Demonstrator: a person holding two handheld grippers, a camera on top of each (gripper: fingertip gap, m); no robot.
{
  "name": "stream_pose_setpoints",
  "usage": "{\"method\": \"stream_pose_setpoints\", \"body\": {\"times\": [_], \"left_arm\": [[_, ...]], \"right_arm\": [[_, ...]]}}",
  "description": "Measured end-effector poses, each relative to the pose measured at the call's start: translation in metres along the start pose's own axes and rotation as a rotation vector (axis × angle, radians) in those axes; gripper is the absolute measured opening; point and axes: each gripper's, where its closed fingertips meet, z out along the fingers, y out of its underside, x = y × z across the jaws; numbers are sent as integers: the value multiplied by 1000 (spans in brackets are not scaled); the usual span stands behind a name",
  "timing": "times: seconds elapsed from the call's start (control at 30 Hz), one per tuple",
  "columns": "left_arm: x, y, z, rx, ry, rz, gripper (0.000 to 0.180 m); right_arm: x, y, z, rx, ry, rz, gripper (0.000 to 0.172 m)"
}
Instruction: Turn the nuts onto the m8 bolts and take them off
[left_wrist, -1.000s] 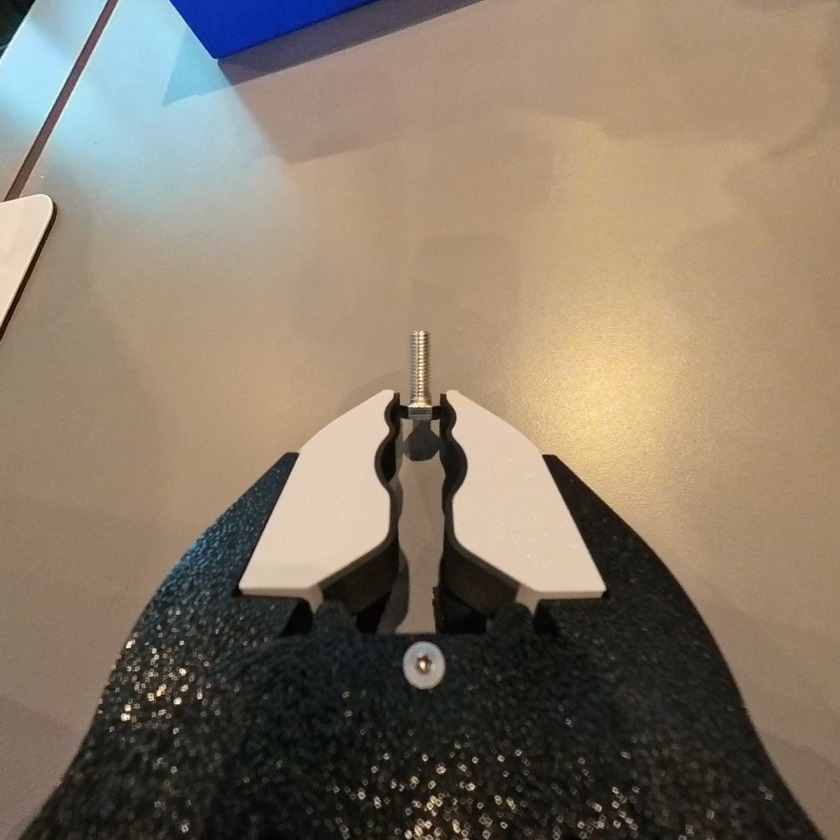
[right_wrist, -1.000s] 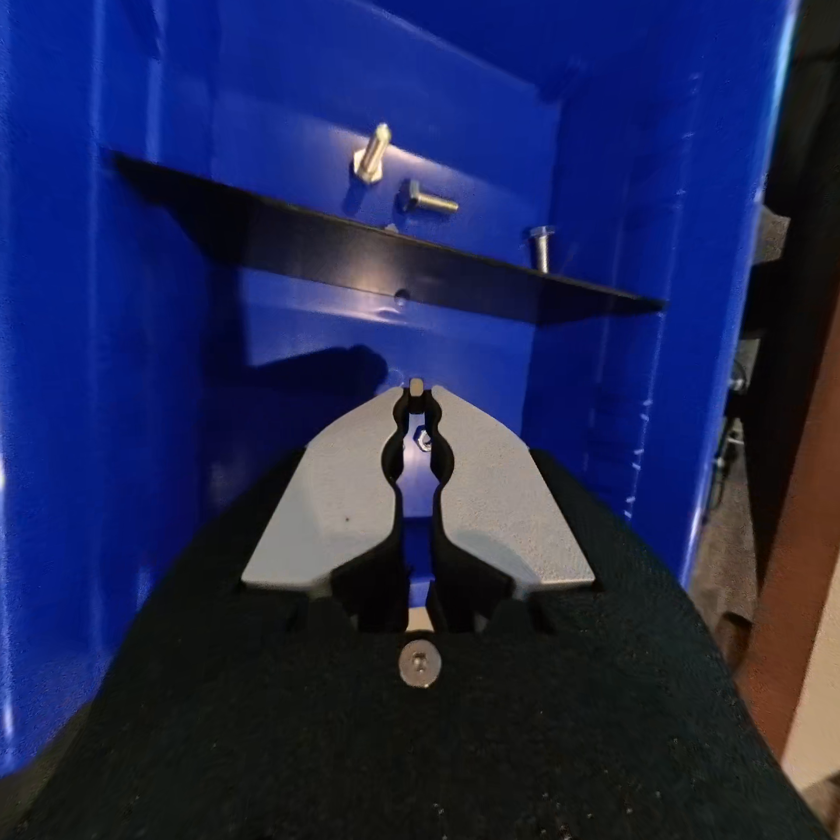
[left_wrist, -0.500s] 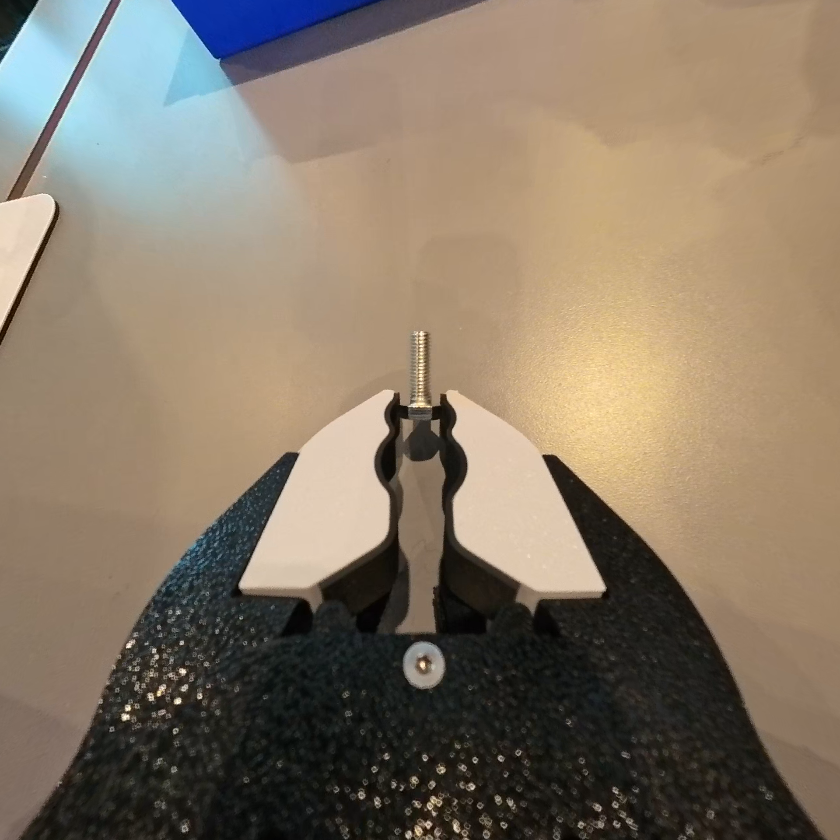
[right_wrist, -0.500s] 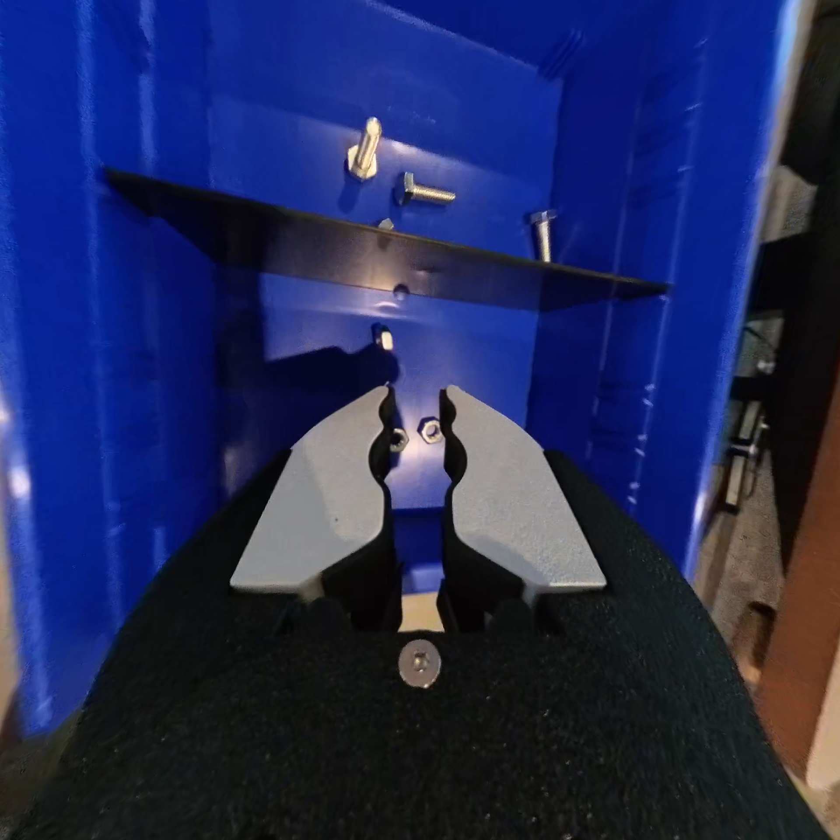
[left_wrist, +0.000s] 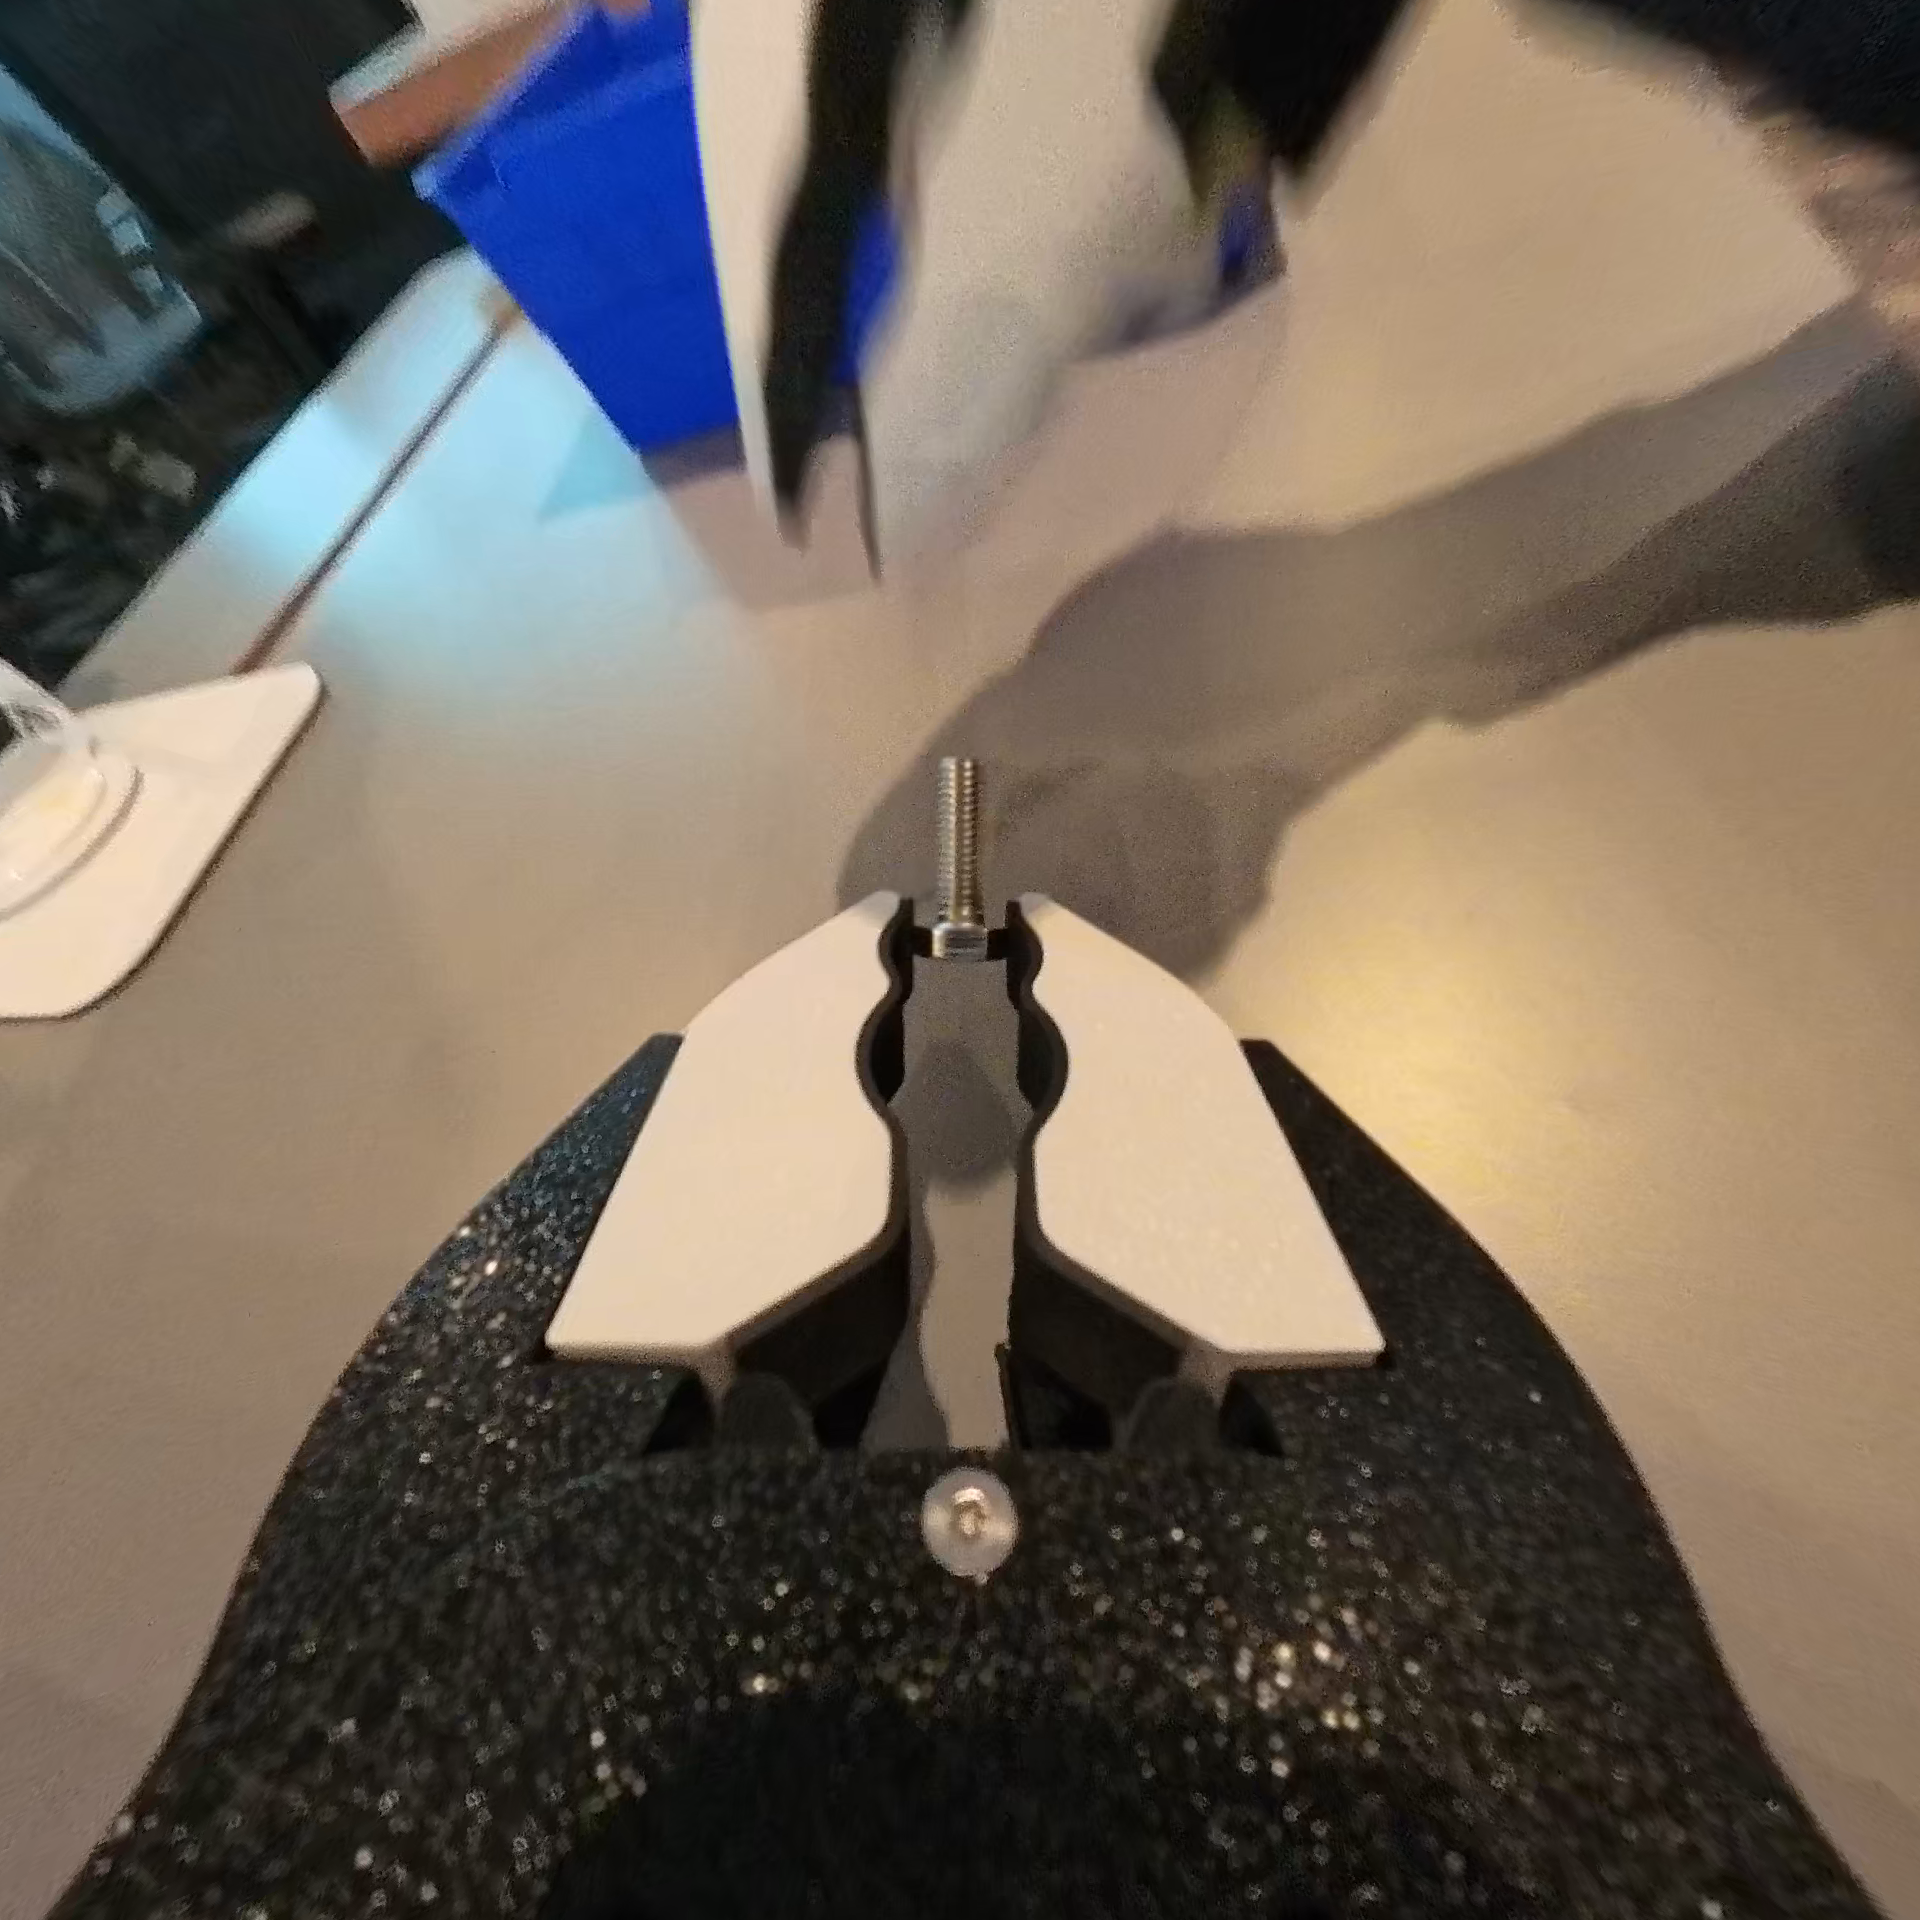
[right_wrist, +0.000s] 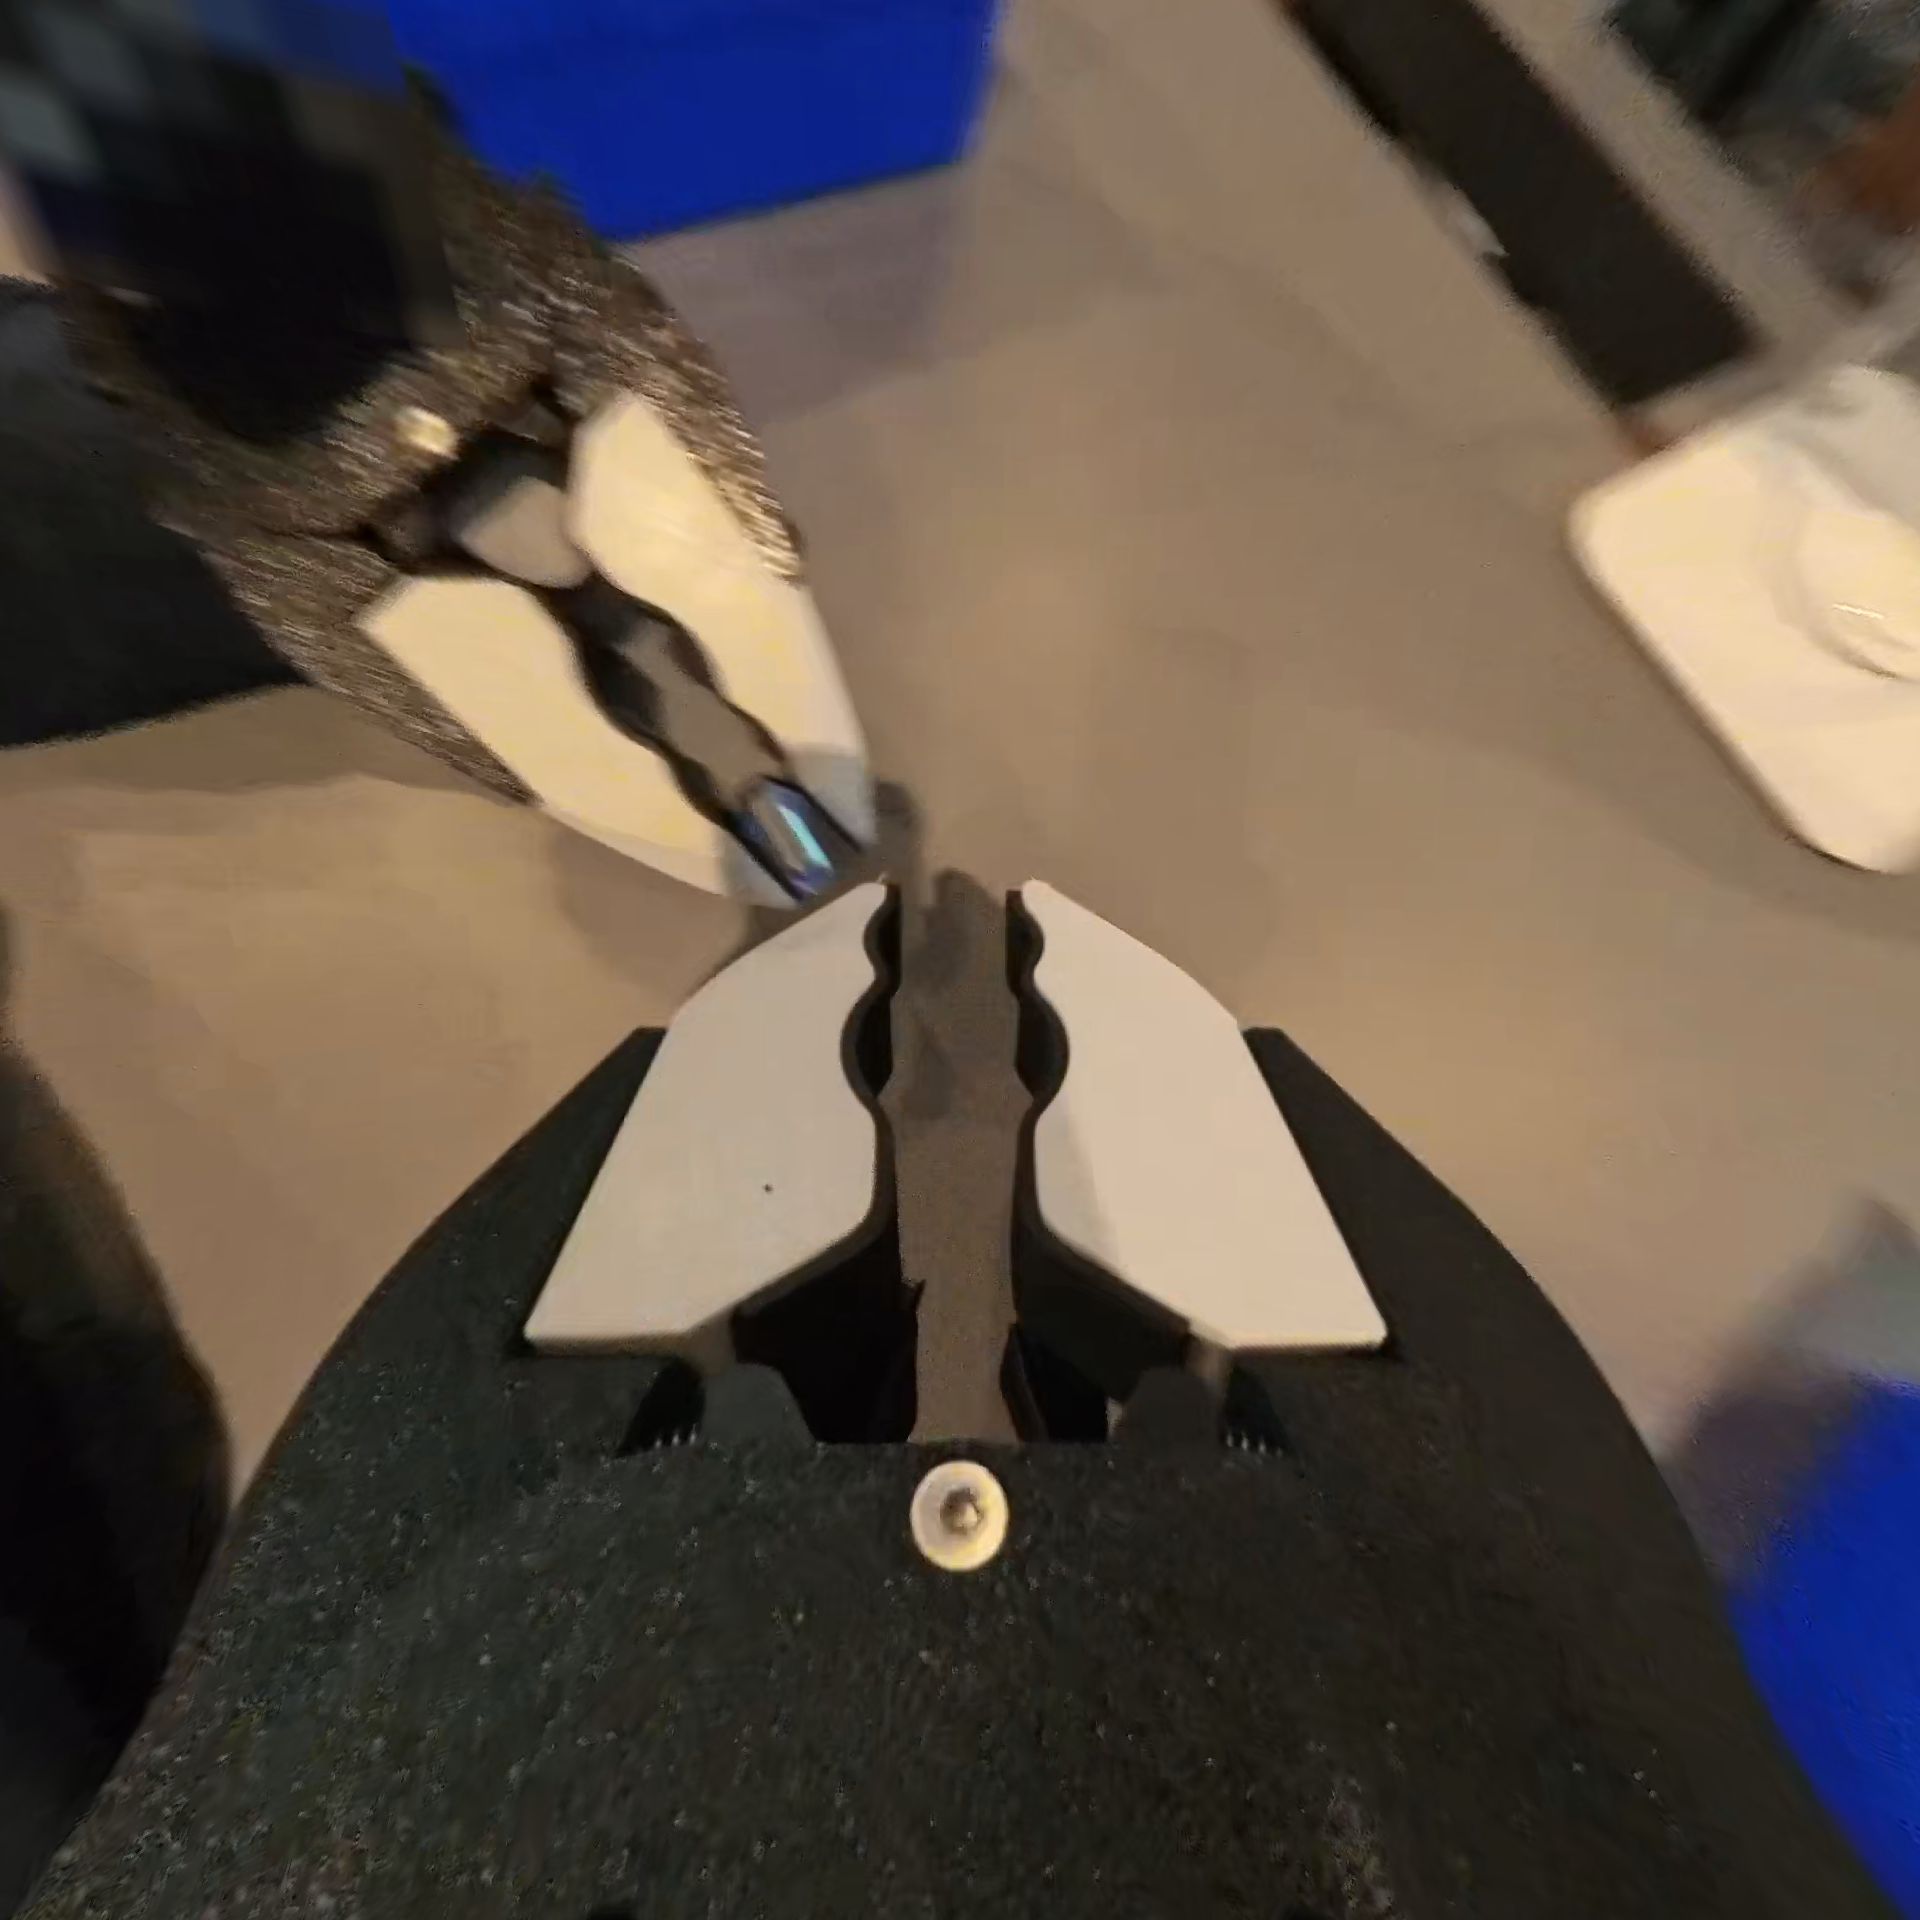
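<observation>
My left gripper (left_wrist: 958, 914) is shut on the hex head of a silver bolt (left_wrist: 958, 831). The threaded shank points forward over the beige table (left_wrist: 1507, 935). My right gripper (right_wrist: 951, 894) is open with nothing between its fingers. In the right wrist view it hangs just in front of the left gripper (right_wrist: 800, 847), whose tips pinch the shiny bolt head (right_wrist: 779, 826). In the left wrist view the right gripper (left_wrist: 821, 447) is a blurred shape above and beyond the bolt, apart from it.
A blue bin (left_wrist: 582, 260) stands at the far side of the table and also shows in the right wrist view (right_wrist: 686, 104). A white pad with a clear glass object (left_wrist: 156, 810) lies to the left. Another blue blur (right_wrist: 1818, 1558) sits at the lower right. There is about 6 centimeters between the tips of the two grippers. The blue blur (right_wrist: 1818, 1558) is about 30 centimeters from both grippers' fingertips.
My right gripper was shut on a nut inside the blue bin, opened and let it go there, then left the bin and swung over to the bolt. My left gripper tilted up, still holding the bolt.
</observation>
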Motion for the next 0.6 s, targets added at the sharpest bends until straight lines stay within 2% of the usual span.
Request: {"method": "stream_pose_setpoints", "body": {"times": [0.03,0.2,0.4,0.53,0.6], "left_arm": [[0,-3,-1,19,-2,2,16],[1,-8,-4,50,-2,18,16],[1,-10,-4,61,-7,28,16],[-3,-13,-5,89,-38,1,18],[-9,-15,-6,94,-63,-44,34]], "right_arm": [[-12,-4,9,17,-74,15,18],[-35,-6,18,24,-238,63,17],[-37,-2,21,12,-278,94,9],[-32,-4,19,7,-255,87,8],[-13,-2,13,-25,-153,59,8]]}}
